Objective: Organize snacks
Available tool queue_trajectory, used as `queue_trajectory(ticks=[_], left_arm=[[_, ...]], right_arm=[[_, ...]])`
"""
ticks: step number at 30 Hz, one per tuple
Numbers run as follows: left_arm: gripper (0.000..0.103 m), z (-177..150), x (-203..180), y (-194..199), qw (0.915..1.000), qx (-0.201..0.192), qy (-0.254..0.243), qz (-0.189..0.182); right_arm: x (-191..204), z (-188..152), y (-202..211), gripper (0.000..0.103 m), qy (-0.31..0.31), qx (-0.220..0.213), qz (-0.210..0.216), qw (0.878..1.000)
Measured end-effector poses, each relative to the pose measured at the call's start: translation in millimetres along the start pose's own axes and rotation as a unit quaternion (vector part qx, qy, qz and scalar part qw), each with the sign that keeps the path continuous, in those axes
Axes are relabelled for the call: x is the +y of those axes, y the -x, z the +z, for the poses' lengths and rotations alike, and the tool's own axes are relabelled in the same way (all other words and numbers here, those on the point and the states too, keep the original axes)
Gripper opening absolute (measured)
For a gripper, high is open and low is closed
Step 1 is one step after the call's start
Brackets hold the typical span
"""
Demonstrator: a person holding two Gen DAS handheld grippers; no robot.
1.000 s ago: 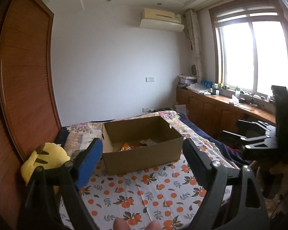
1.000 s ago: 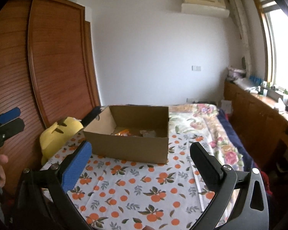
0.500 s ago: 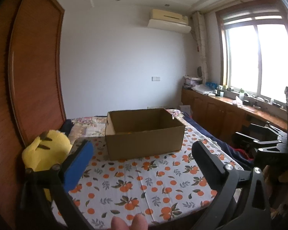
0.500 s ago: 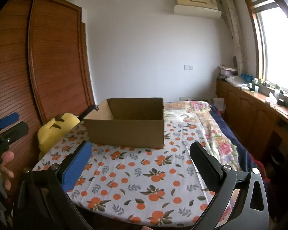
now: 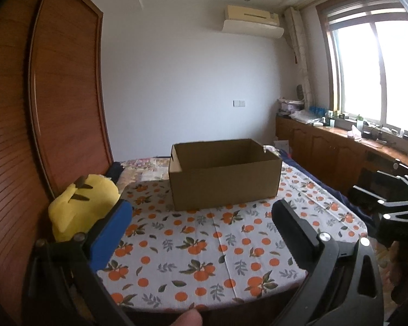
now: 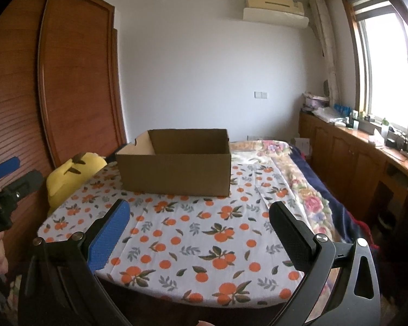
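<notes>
An open brown cardboard box [image 5: 224, 179] stands on the orange-print cloth [image 5: 204, 244] over the bed; it also shows in the right wrist view [image 6: 176, 168]. Its inside is hidden from this low angle, so no snacks show. My left gripper [image 5: 201, 225] is open and empty, held back from the box at the near edge of the cloth. My right gripper [image 6: 200, 222] is open and empty, likewise short of the box. The right gripper also shows at the right edge of the left wrist view [image 5: 389, 206], and the left gripper at the left edge of the right wrist view [image 6: 8, 174].
A yellow plush toy [image 5: 81, 203] lies left of the box against the wooden wardrobe [image 5: 54, 108]. A floral quilt [image 6: 299, 184] lies right of the cloth. A wooden counter [image 6: 367, 157] with small items runs under the window.
Both grippers have pulled back and dropped lower, so the box looks farther off and its contents, seen one second ago, are now hidden by its front wall.
</notes>
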State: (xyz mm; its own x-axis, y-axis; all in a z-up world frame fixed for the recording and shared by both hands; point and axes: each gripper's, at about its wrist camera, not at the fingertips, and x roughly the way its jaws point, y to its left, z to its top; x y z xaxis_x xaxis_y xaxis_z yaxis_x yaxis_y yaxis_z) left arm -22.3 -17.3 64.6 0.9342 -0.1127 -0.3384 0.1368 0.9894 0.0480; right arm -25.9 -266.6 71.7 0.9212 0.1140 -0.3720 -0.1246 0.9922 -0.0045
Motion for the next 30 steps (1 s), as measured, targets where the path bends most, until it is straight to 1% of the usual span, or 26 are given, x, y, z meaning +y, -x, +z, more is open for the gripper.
queue_trajectory(ticks=[6, 14, 19, 30], left_arm=[[0.103, -17, -1, -4, 0.9998, 0.018, 0.013, -0.004], [0.103, -34, 3, -7, 0.9994, 0.013, 0.017, 0.027], [0.103, -40, 7, -12, 0.9991, 0.023, 0.017, 0.032], [0.103, -43, 7, -13, 0.9991, 0.023, 0.015, 0.033]], right_arm=[[-1, -15, 2, 0.103, -0.007, 0.01, -0.003, 1.0], [-8, -31, -2, 0.103, -0.013, 0.012, -0.009, 1.0], [-12, -34, -7, 0.103, -0.022, 0.021, -0.009, 1.0], [-11, -32, -8, 0.103, -0.018, 0.015, -0.016, 1.0]])
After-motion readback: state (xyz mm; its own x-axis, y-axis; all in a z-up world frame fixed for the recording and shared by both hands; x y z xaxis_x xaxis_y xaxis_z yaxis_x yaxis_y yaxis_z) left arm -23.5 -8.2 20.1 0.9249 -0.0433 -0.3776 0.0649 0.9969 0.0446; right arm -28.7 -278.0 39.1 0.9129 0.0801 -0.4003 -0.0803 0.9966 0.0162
